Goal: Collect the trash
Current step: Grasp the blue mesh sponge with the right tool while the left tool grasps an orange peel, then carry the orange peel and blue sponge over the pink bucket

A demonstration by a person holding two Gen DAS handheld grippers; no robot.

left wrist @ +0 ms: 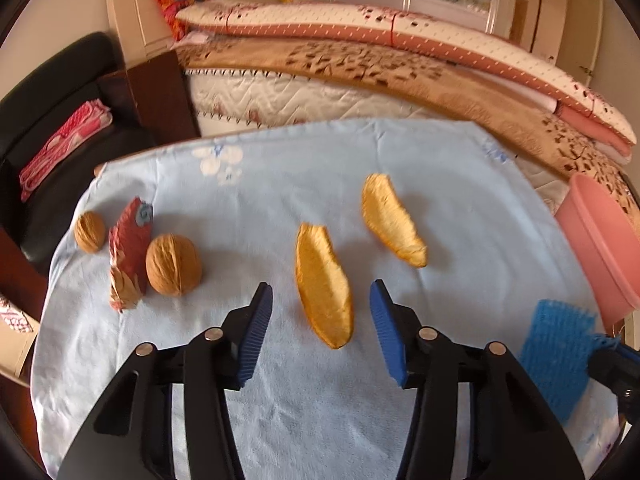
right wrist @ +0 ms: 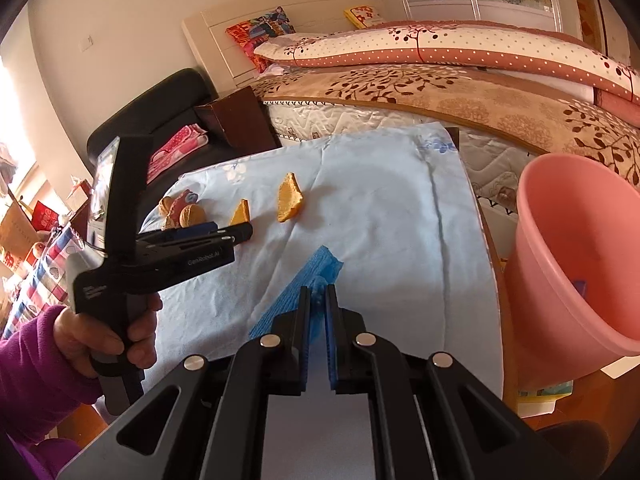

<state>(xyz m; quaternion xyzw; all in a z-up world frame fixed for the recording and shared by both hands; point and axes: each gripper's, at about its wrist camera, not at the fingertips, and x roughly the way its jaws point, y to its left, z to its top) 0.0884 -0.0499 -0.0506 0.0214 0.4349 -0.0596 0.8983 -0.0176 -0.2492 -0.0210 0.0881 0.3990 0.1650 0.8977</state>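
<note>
Curved orange peel (left wrist: 324,288) (fibrous) between parted left fingers (left wrist: 260,316), right fingers (right wrist: 305,320) clamping blue foam net (right wrist: 296,292).

We see a pale blue cloth (left wrist: 280,184) with faint white-and-blue flowers, two orange-yellow peels (left wrist: 323,284) on it, tan-brown walnuts (left wrist: 173,264) and a red wrapper (left wrist: 130,244) (a blue mark on top). The net (right wrist: 298,288) is bright blue, the bucket (right wrist: 560,248) pink, the sleeve (right wrist: 36,364) purple. Our gripper pads (left wrist: 256,336) are blue on black.
</note>
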